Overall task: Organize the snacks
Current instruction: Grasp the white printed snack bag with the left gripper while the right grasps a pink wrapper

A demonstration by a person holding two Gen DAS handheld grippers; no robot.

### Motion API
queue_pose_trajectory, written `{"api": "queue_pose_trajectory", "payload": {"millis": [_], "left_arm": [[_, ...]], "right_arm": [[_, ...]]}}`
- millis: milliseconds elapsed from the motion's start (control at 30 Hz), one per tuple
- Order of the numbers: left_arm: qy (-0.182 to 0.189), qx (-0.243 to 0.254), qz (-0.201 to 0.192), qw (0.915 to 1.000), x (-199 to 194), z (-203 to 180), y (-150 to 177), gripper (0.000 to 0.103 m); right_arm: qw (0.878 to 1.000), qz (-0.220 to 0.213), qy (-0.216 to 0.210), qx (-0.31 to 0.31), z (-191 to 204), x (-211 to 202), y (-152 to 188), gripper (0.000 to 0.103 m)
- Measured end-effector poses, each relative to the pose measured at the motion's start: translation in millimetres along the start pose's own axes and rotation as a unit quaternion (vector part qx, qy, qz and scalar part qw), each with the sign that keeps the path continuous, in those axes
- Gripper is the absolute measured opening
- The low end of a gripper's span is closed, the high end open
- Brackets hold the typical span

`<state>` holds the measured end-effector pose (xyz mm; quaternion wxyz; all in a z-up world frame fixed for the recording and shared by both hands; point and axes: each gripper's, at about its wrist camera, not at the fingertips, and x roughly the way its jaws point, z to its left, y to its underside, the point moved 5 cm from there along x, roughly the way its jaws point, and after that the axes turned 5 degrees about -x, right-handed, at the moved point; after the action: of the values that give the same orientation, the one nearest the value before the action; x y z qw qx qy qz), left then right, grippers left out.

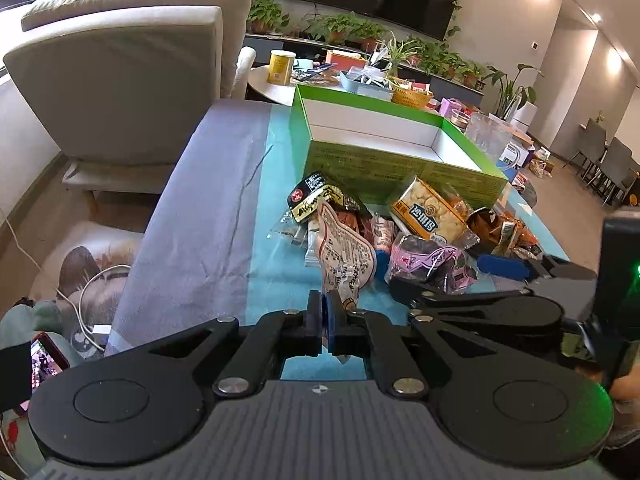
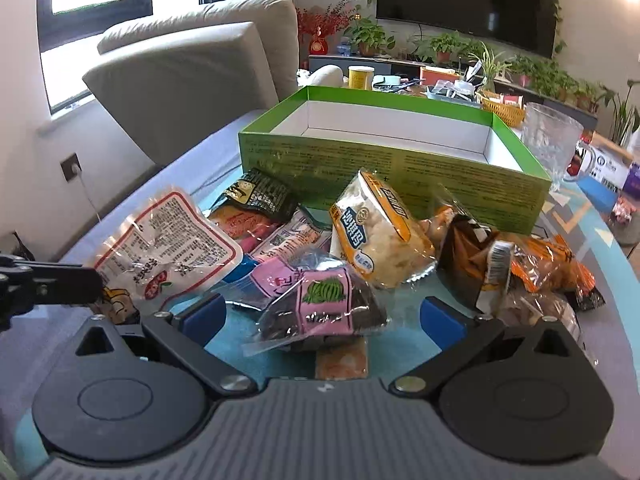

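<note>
Gripping one corner of a clear printed packet [image 1: 346, 256], the left gripper [image 1: 327, 320] is pinching it shut near the table's [image 1: 192, 216] front edge. Right gripper [image 2: 322, 316] is standing wide open around a pink watermelon packet [image 2: 320, 308], pads not touching. Green box [image 2: 400, 172] is waiting empty behind the snack pile. Risk: the thin corner hold is inviting slippage or snagging neighbours during lifting.
</note>
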<state>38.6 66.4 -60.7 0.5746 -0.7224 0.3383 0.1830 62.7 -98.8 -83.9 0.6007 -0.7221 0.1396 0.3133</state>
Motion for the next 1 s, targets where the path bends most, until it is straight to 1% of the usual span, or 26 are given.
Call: {"api": "queue_pose_trajectory", "payload": {"millis": [200, 267, 333, 533, 700, 833, 867, 933, 1000], "left_arm": [[0.0, -0.006, 0.012, 0.9999, 1.3, 2.8, 5.5, 0.002], [-0.002, -0.006, 0.014, 0.9999, 1.4, 3.3, 6.7, 0.002], [-0.002, -0.005, 0.016, 0.9999, 2.3, 3.1, 7.7, 0.003], [-0.004, -0.004, 0.017, 0.9998, 4.9, 2.4, 6.6, 0.003], [-0.007, -0.004, 0.018, 0.9998, 6.1, 2.5, 6.5, 0.004], [-0.014, -0.009, 0.03, 0.9994, 10.4, 5.0, 8.1, 0.007], [-0.012, -0.011, 0.035, 0.9992, 12.7, 6.3, 9.4, 0.012], [-0.008, -0.019, 0.048, 0.9986, 17.8, 8.7, 12.0, 0.019], [-0.003, -0.025, 0.057, 0.9981, 21.8, 9.8, 13.9, 0.021]], "right_arm": [[0.999, -0.013, 0.015, -0.03, 8.0, 4.1, -1.7, 0.051], [0.999, -0.016, 0.009, -0.037, 10.3, 2.6, -0.7, 0.051], [0.999, -0.017, 0.003, -0.035, 9.7, 0.2, -0.4, 0.051], [0.999, -0.038, 0.005, -0.033, 3.6, -9.6, -7.7, 0.051], [0.998, -0.058, 0.0, -0.038, 1.3, -22.3, -13.6, 0.047], [0.998, -0.047, -0.003, -0.045, 1.3, -21.4, -11.8, 0.048], [0.998, -0.043, -0.003, -0.045, 0.3, -21.0, -10.5, 0.048], [0.998, -0.033, -0.015, -0.043, -0.2, -19.0, -7.0, 0.049], [0.998, -0.027, -0.034, -0.034, -0.1, -18.9, -2.0, 0.05]]}}
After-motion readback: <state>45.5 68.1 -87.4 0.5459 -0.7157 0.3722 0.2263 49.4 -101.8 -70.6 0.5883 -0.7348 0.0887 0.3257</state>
